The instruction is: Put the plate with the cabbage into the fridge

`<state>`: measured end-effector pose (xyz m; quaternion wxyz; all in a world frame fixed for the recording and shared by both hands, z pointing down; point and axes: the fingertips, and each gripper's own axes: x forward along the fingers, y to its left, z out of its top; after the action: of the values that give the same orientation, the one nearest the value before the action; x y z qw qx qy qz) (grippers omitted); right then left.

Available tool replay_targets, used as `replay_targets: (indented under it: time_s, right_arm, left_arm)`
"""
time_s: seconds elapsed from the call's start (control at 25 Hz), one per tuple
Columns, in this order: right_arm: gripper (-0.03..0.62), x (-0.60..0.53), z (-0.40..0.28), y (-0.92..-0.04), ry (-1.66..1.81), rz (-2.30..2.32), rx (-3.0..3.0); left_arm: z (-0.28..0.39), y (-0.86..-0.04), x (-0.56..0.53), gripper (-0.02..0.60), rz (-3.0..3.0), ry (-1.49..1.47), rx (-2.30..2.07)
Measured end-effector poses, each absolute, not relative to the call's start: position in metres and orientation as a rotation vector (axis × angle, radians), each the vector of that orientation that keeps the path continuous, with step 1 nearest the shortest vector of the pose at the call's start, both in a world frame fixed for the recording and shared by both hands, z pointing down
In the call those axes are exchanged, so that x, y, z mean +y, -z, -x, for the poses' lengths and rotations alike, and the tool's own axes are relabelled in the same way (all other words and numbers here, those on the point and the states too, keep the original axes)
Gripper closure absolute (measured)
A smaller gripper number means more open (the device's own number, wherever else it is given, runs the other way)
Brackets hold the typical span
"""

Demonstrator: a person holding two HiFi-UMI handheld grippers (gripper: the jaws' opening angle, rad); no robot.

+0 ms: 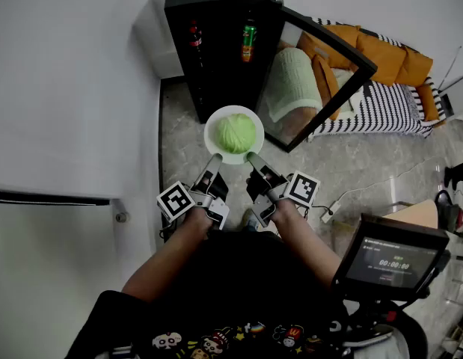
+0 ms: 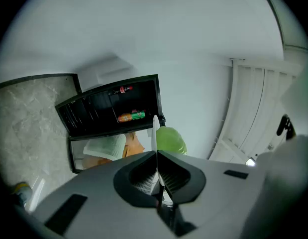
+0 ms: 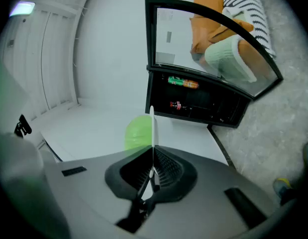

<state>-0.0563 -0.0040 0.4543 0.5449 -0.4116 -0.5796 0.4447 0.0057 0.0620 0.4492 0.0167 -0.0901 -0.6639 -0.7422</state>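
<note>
Pinching only the near rim of the plate [image 1: 210, 136], the left claw [image 1: 215, 158] and right claw [image 1: 253, 156] could have let it tip before the open fridge [image 1: 216, 58], rolling the cabbage [image 1: 237, 133] off.

White wall [image 1: 66, 73], pale stone floor [image 1: 351, 163], orange sofa [image 1: 388, 54] (striped cover [image 1: 381, 109] alongside).

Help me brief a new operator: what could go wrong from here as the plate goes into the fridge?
1. The left claw and right claw pinch only the near rim of the plate; it could tilt or slip free.
2. The cabbage sits loose and round on it; a tilt might roll it off.
3. The fridge already holds bottles, and its open door stands close on the right; the plate may bump either.
</note>
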Motion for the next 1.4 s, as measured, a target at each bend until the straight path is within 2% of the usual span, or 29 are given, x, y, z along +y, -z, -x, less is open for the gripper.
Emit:
replay_targets:
  time_s: [1.4]
  right_arm:
    - [0.579,0.000,0.050,-0.460,-1.025,1.052,-1.320]
  left_arm:
    - [-0.019,-0.457,0.062,0.571,0.338,2.268,-2.128]
